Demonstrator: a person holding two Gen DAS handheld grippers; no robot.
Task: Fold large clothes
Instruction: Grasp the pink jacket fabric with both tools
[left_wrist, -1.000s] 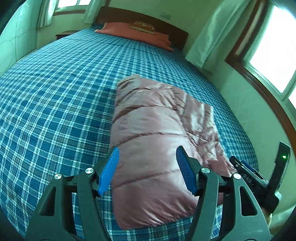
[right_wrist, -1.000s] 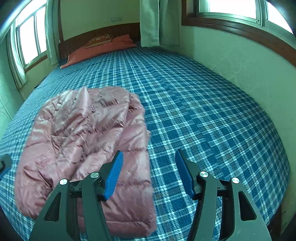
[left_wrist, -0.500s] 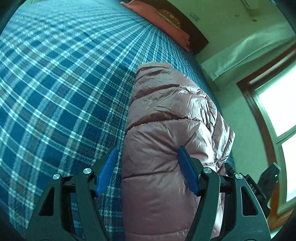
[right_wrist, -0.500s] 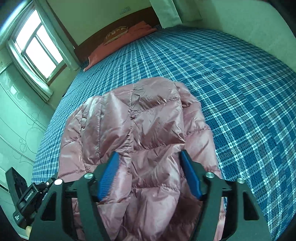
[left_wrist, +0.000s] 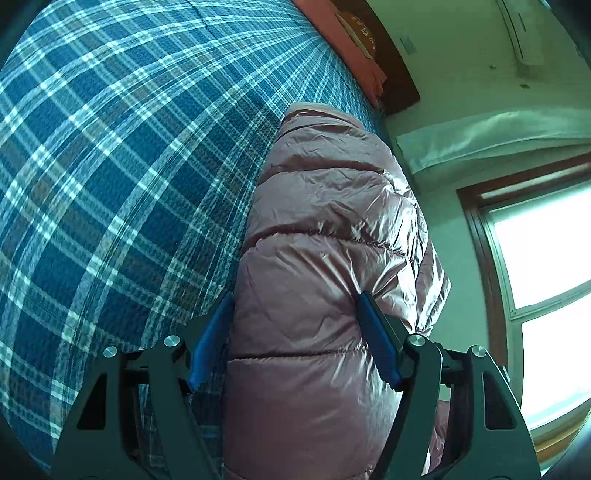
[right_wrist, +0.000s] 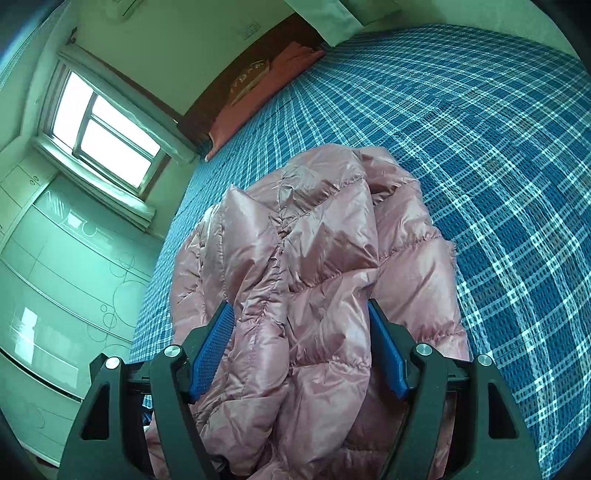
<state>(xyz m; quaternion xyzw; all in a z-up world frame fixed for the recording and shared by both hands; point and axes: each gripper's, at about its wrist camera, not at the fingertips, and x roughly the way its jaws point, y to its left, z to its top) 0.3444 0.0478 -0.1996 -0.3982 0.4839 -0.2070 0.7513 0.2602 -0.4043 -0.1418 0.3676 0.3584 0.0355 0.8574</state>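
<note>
A pink quilted puffer jacket lies folded lengthwise on a blue plaid bed. My left gripper is open, its blue pads straddling the jacket's near left end, the fabric bulging between them. In the right wrist view the jacket is crumpled, and my right gripper is open with its pads on either side of the near right end. The jaws are wide and not clamped on the fabric.
A red pillow and dark wooden headboard stand at the bed's far end. Windows with curtains are at the sides. A pale wardrobe stands left of the bed.
Both grippers have dropped low and moved forward onto the near end of the jacket, which now fills the space between each pair of pads. The jaws stay open.
</note>
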